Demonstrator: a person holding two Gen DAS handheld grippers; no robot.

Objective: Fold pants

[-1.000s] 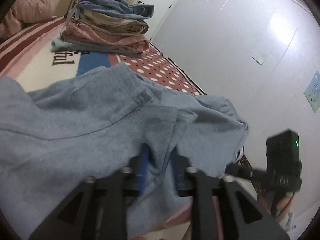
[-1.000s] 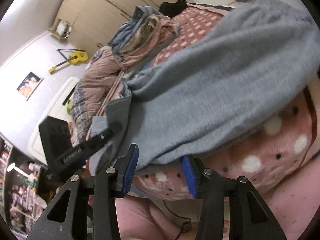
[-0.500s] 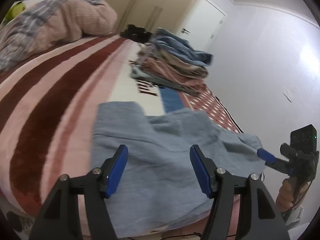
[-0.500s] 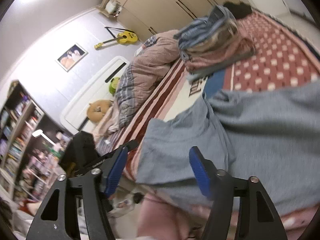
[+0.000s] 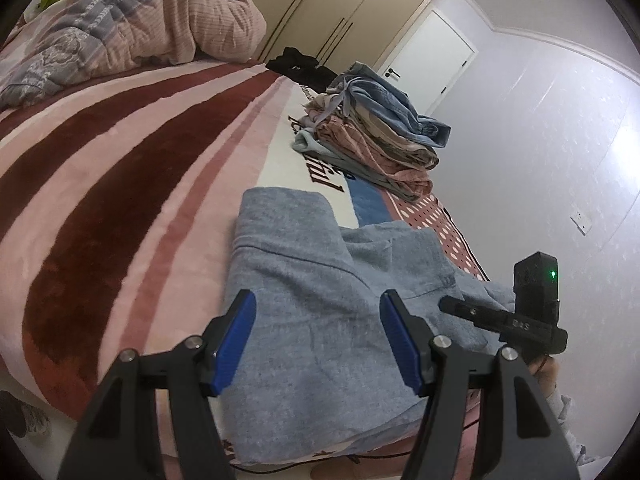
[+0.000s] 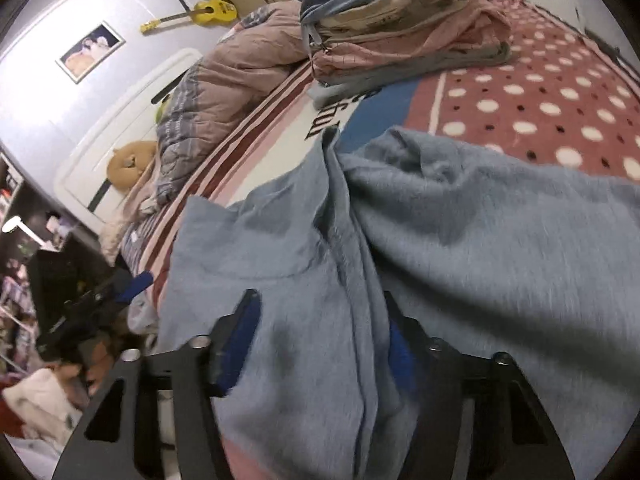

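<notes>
The bed carried a striped and dotted blanket. Grey-blue pants lay rumpled along its near edge (one part hanging over the side). Behind them sat a stack of folded clothes. The left gripper hovered above the pants, fingers spread. The right gripper hung low over them, fingers likewise spread.

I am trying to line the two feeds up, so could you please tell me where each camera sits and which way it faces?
Left wrist: on the left gripper, open above the grey pants, facing up the bed toward the stack of clothes; the right gripper shows at the right.
Right wrist: on the right gripper, open over the pants' ridge, facing the headboard wall; the left gripper shows at the left.
Shared: pants, clothes stack, bedspread.
</notes>
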